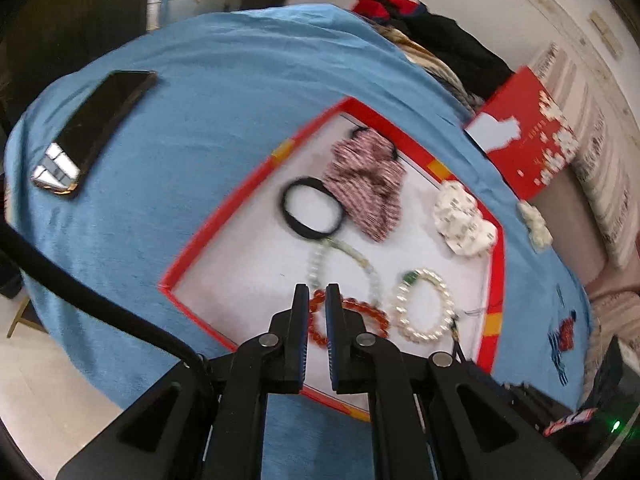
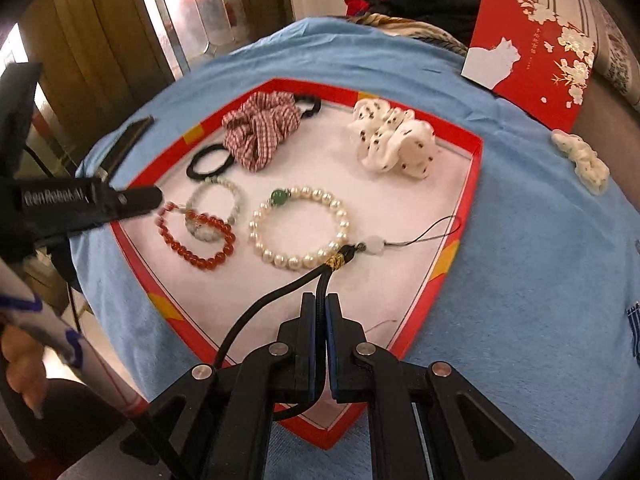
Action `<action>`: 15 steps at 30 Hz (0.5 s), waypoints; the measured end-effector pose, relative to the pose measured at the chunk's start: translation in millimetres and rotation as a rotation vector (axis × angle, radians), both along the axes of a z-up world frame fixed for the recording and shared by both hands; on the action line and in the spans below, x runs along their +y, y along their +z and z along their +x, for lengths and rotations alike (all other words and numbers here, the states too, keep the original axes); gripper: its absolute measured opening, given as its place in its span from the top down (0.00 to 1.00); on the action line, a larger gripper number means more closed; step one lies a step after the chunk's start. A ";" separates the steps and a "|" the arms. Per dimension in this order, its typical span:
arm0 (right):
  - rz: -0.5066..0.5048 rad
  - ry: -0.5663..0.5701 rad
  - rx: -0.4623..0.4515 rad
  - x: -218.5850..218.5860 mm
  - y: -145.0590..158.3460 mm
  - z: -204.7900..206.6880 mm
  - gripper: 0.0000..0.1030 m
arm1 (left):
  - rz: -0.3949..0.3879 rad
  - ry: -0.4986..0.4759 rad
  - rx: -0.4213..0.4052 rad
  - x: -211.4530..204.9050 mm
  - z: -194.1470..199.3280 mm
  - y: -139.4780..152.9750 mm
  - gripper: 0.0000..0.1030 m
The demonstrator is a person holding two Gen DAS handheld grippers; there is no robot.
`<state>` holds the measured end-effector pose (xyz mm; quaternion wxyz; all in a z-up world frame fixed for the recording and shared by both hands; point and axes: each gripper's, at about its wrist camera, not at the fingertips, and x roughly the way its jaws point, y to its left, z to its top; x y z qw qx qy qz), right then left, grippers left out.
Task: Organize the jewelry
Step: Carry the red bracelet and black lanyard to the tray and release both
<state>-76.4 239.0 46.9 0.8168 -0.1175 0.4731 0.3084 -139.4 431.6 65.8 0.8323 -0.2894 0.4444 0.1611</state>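
The right gripper [image 2: 321, 298] was pinched shut on a black braided cord [image 2: 325, 280] whose gold-wrapped knot touched the white pearl bracelet with one green bead [image 2: 298, 226], just ahead of the claw, inside the red-rimmed white tray [image 2: 460, 184]. The left gripper [image 1: 316, 290] hovered with its jaws slightly parted over the red-orange bead bracelet [image 1: 352, 320]; whether they touched it could not be told. A pale green bead bracelet [image 2: 214, 208] overlapped the red-orange one.
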 end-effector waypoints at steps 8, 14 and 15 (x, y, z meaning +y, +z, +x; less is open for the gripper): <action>-0.037 0.041 -0.008 1.2 -2.4 -13.8 0.95 | 0.006 0.104 -0.025 17.8 -9.6 4.3 0.91; -0.050 0.039 -0.043 0.7 2.8 -14.0 0.90 | 0.023 0.121 -0.060 15.0 -12.2 12.4 0.74; -0.028 0.031 -0.044 -2.2 8.1 -13.0 0.83 | 0.024 0.126 -0.065 15.6 -12.9 13.4 0.74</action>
